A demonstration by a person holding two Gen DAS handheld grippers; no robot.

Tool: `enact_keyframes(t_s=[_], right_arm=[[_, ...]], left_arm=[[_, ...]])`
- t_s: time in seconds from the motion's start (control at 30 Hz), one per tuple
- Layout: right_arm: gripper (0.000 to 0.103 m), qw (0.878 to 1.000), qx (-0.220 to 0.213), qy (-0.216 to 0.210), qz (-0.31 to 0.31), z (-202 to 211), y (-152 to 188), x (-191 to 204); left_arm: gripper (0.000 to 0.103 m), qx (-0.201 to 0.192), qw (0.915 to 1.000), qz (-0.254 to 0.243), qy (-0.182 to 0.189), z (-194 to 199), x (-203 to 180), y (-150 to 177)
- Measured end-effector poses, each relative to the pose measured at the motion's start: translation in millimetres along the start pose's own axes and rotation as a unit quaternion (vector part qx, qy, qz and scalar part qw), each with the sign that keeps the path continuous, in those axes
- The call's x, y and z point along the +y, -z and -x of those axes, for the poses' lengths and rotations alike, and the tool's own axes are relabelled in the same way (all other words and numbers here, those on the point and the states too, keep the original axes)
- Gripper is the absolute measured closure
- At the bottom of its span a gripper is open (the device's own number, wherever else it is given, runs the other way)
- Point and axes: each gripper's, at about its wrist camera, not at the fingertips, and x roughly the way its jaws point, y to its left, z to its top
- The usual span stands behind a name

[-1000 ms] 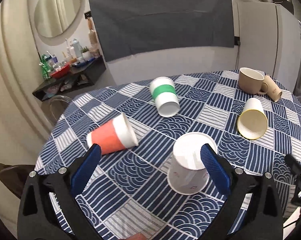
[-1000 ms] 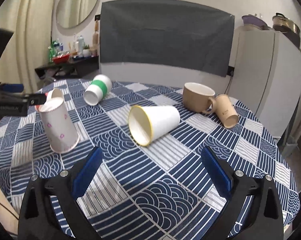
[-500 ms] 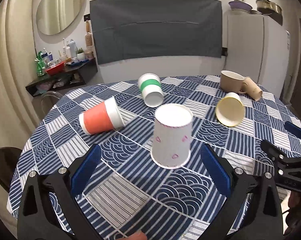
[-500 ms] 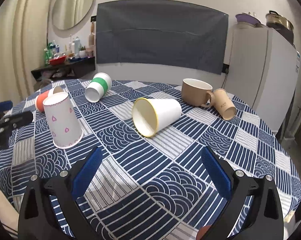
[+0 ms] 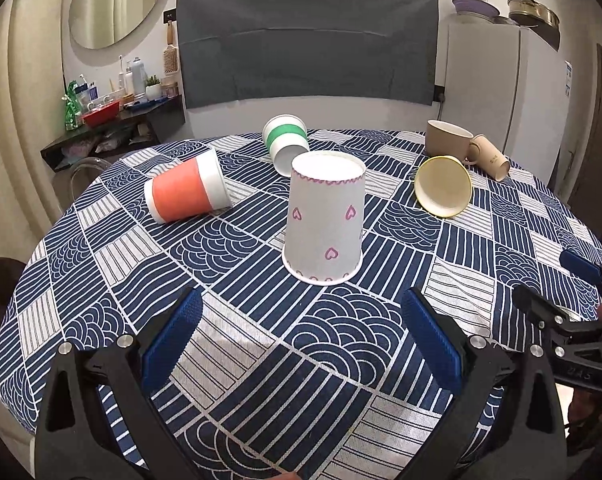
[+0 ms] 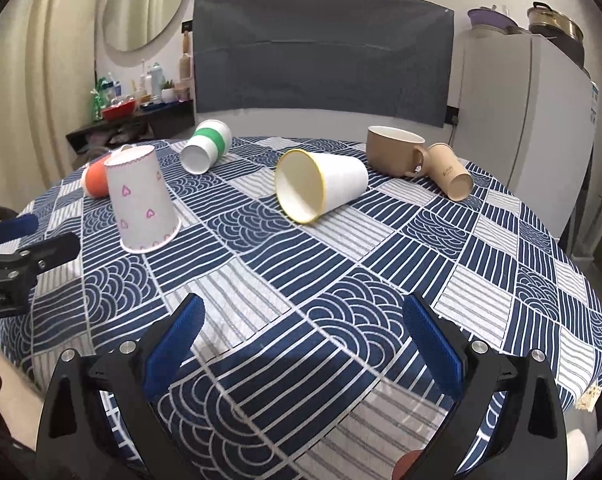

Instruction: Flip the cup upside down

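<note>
Both tongs, left [image 5: 301,336] and right [image 6: 303,338], gape apart, holding nothing; heart-print cup [image 5: 324,216] stands inverted on the tabletop [image 5: 261,344], yellow-rimmed cup [image 6: 321,185] lies sideways, hollow

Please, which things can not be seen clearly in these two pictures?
- Orange paper cup lying on its side: in the right wrist view mostly hidden behind the white paper cup with pink hearts.
- Small tan paper cup: print too small to read in either view.
- Right tongs: cut off by the left wrist view's edge.
- Bottles on the dark wall shelf: too small to identify.
</note>
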Motion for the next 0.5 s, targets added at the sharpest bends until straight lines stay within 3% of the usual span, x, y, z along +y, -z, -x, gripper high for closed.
enact_keyframes(t_s=[0.2,0.5], right_arm=[[0.008,1.000,-0.024,-0.001,-0.001,14.8,2.7,2.4],[0.008,1.000,-0.012,-0.020,-0.003,10.7,3.1,0.7]], left_arm=[[0.006,0.000,0.9999,0.003,-0.014,2.7,1.7,2.2],[0.006,0.013,0.9999,0.006,-0.007,0.6,-3.3,5.1]])
